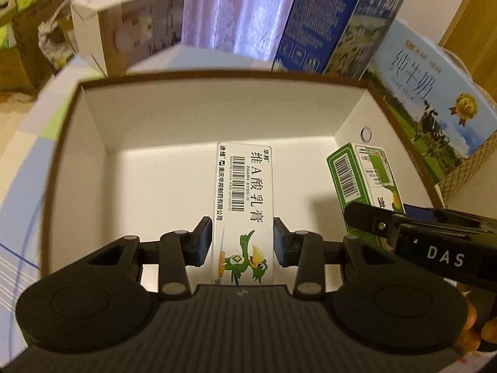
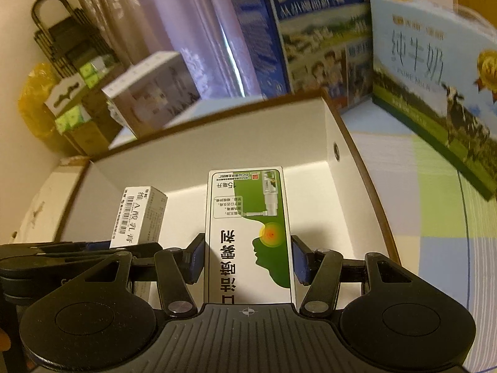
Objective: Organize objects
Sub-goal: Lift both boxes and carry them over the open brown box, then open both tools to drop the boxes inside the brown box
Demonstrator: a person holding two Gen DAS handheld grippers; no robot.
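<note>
**Two cartons held over open box, side by side**

The white ointment carton (image 1: pixel 243 208) was pinched across its narrow width by the left gripper (image 1: pixel 243 241), long axis running straight fwd along the fingers, far end aimed into the white-lined open box (image 1: pixel 217 115). The green throat-spray carton (image 2: pixel 248 230) was clamped likewise in the right gripper (image 2: pixel 247 259), also pointing lengthwise away from the tongs. Both cartons were seen above the box floor, near each other and approx. parallel; contact w/ the floor could not be told. The box floor ahead appeared bare, so the drop seemed unobstructed; the main risk judged was the two grippers crowding each other. Outside the box: milk cartons (image 1: pixel 435 93) stood at the right, a pale box (image 1: pixel 124 28) beyond the far wall, a curtain (image 1: pixel 236 9) behind.
</note>
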